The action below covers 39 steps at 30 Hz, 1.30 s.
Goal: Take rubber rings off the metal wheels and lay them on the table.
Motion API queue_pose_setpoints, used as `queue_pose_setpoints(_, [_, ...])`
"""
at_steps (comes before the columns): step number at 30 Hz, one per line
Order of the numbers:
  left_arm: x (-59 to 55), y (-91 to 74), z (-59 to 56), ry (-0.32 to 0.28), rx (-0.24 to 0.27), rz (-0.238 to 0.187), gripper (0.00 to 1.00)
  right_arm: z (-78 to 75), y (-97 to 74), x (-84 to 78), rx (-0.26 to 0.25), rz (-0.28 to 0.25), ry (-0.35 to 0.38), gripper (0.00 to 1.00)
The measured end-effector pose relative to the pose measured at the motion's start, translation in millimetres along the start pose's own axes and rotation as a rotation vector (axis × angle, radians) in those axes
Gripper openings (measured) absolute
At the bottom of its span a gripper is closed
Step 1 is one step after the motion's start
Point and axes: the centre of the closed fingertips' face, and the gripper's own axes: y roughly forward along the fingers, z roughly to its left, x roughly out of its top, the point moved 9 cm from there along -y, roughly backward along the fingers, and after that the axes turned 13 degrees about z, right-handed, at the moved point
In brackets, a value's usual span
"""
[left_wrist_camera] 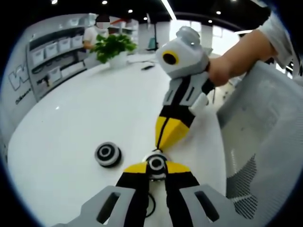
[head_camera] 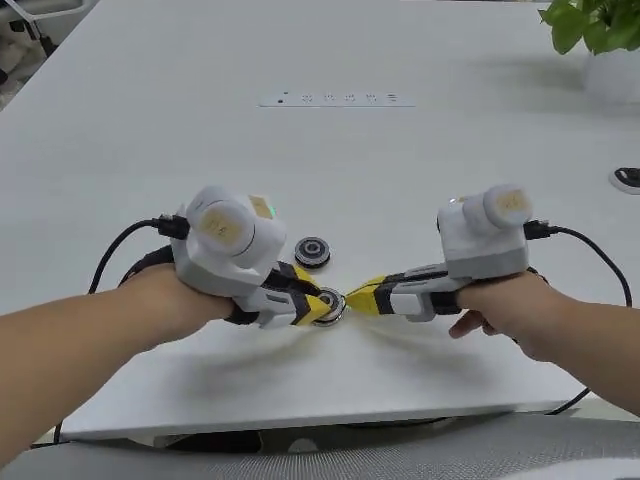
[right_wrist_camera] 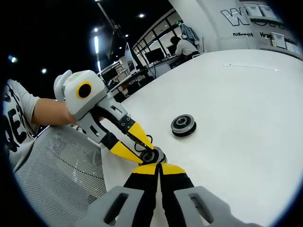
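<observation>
Two grippers: held low, pointing inward, tips meeting over the table (head_camera: 420, 150).
Left gripper (head_camera: 320, 308): clamped on a metal wheel (head_camera: 331, 304).
Right gripper (head_camera: 353, 296): jaws together at that wheel's rim (what they pinch, unclear).
Wheels: two; second wheel (head_camera: 313, 252) lies just behind.
Room: near edge close; broad tabletop beyond.

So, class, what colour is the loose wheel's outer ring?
Black, on the wheel; clearest in right gripper view.
</observation>
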Motion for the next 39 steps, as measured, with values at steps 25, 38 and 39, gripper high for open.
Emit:
queue_pose_setpoints(25, [1.3,-0.4,-2.2,-0.014,0.018,0.001,0.11,13.7,6.1,8.3,0.032,-0.016,-0.023,0.0])
queue_pose_setpoints(38, [2.1,-0.9,-2.4,-0.021,0.021,-0.008,0.12,19.8,2.6,17.2,0.043,-0.047,-0.053,0.0])
queue_pose_setpoints(39, [2.4,-1.0,-2.4,-0.021,0.02,-0.006,0.12,17.2,1.4,16.9,0.03,-0.048,-0.043,0.0])
